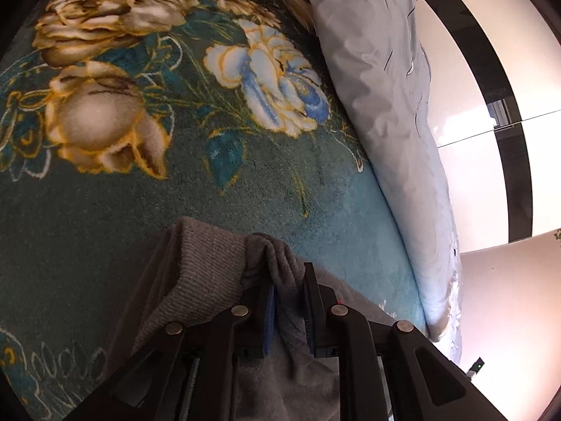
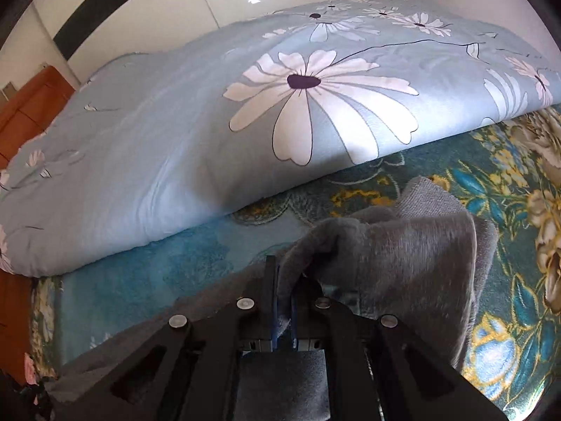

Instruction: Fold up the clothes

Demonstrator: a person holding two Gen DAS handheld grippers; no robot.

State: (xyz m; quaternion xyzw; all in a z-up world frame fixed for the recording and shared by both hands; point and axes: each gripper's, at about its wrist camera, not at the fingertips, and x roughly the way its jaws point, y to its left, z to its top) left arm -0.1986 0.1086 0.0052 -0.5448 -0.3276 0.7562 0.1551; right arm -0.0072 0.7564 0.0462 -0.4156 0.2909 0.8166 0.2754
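We hold the grey fleece garment [image 2: 403, 245] in both: right gripper [image 2: 284, 280] clamped tight on it, left gripper [image 1: 289, 280] narrowly parted around a bunched fold. It drapes lower-centre over the floral blanket [image 1: 210, 193], duvet [image 2: 175, 140] beyond.

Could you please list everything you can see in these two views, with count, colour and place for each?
blanket: one, teal with gold and blue flowers, spread under everything.
quilt: one, pale blue with white daisies, bunched along the blanket's far edge.
garment: one, grey and fuzzy, lying on the blanket and lifted at two spots by the tongs.
wardrobe doors: white panels with a dark strip, behind the quilt.
wooden furniture: orange-brown, at the left edge of the right wrist view.
left tongs: one, black with blue pads, shut on a fold of the garment.
right tongs: one, black with blue pads, shut on the garment's edge.
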